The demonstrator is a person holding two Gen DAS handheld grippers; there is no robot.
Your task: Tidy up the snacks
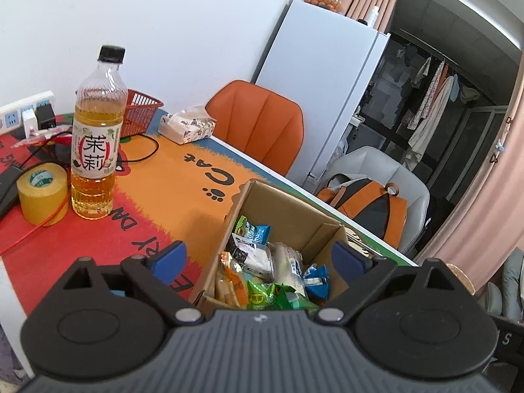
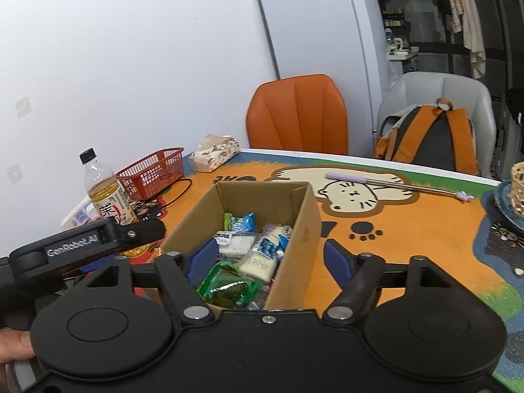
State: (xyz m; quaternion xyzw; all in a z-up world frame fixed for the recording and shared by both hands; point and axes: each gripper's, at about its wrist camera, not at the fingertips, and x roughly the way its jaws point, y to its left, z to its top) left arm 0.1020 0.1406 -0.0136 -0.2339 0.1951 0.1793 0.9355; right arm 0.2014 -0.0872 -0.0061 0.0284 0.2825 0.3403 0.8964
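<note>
A table (image 2: 409,229) covered with an orange cartoon-cat mat carries the work area, with an orange chair (image 2: 298,114) and a grey chair holding a backpack (image 2: 432,137) behind its far edge and a white refrigerator (image 1: 321,91) against the wall. An open cardboard box (image 2: 294,226) stands on the mat near the front, upright, flaps raised. Inside it lie the snacks (image 2: 258,252): white, blue and green wrapped packets piled loosely on the box floor. The left gripper (image 1: 258,255) sits at the box's near end, blue pads set wide apart on either side of the box, clamping nothing. The right gripper (image 2: 268,255) likewise stands spread, one pad inside the box above the packets and one outside its right wall, nothing held. A bottle of amber tea (image 1: 96,137) stands upright left of the box, beside a roll of yellow tape (image 1: 42,193). A red basket (image 2: 154,173) and a tissue pack (image 2: 216,154) sit further back.
</note>
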